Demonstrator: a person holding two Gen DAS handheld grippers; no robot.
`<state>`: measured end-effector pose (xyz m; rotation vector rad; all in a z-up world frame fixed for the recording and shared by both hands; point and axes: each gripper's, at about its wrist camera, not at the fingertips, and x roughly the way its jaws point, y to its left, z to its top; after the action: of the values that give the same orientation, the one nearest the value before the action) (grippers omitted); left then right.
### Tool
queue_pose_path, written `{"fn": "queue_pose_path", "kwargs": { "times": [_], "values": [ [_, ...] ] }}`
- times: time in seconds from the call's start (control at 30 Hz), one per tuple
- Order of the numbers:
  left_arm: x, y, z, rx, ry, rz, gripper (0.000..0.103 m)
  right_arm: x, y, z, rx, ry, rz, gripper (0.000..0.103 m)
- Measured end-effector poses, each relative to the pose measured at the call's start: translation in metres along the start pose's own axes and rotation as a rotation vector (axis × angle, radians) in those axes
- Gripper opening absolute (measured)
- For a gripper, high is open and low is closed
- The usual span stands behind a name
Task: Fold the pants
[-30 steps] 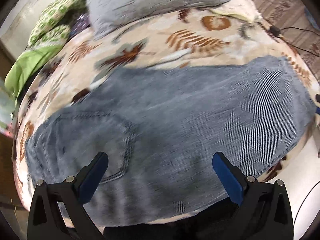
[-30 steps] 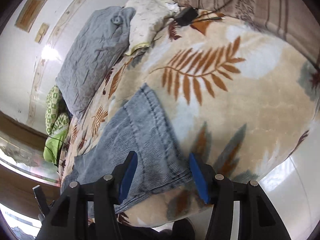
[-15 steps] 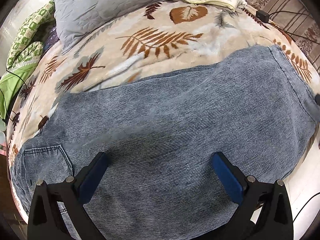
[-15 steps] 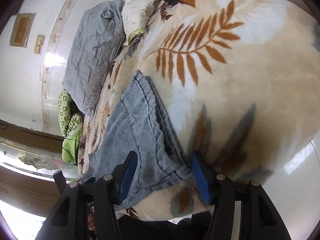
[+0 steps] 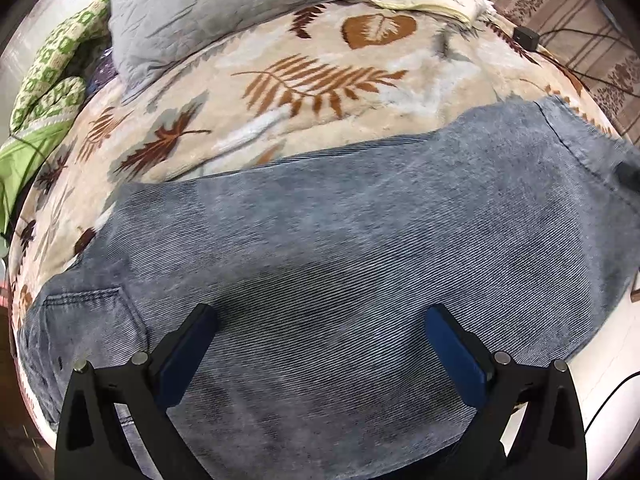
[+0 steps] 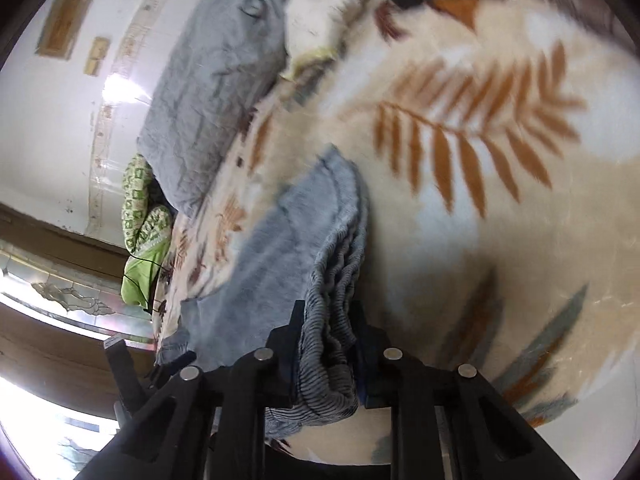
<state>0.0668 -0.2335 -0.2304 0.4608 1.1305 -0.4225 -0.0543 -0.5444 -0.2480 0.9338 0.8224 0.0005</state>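
My left tongs (image 5: 320, 320) were spread wide above the pants (image 5: 340, 248) | my right tongs (image 6: 326, 320) pinched the pants' bunched hem | blanket (image 5: 320, 48) underneath

Your left tool (image 5: 320, 320): matte black frame, blue finger pads (image 5: 454, 354), silver round screws. Right tool (image 6: 326, 320): same black frame, silver screws.

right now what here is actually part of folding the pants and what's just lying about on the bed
Part of the job:
- pants, flat on the leaf-print blanket
- right gripper, shut on the hem end
- left gripper, open over the pants

Just lying about:
- grey pillow
- green patterned cloth
- black cable
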Motion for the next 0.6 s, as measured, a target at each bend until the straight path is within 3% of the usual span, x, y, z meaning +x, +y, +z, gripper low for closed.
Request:
{"fn": "queue_pose_path", "kwargs": {
  "times": [0.27, 0.5, 0.6],
  "values": [
    [-0.028, 0.056, -0.01, -0.112, -0.029, 0.04, 0.103, -0.009, 0.103, -0.003, -0.217, -0.02, -0.024, 0.02],
    [-0.057, 0.124, -0.036, -0.218, -0.085, 0.081, 0.103, 0.044, 0.196, -0.039, -0.389, 0.076, -0.004, 0.02],
    [-0.068, 0.153, -0.052, -0.26, -0.116, 0.105, 0.103, 0.076, 0.215, -0.06, -0.409, 0.141, 0.013, 0.02]
  ]
}}
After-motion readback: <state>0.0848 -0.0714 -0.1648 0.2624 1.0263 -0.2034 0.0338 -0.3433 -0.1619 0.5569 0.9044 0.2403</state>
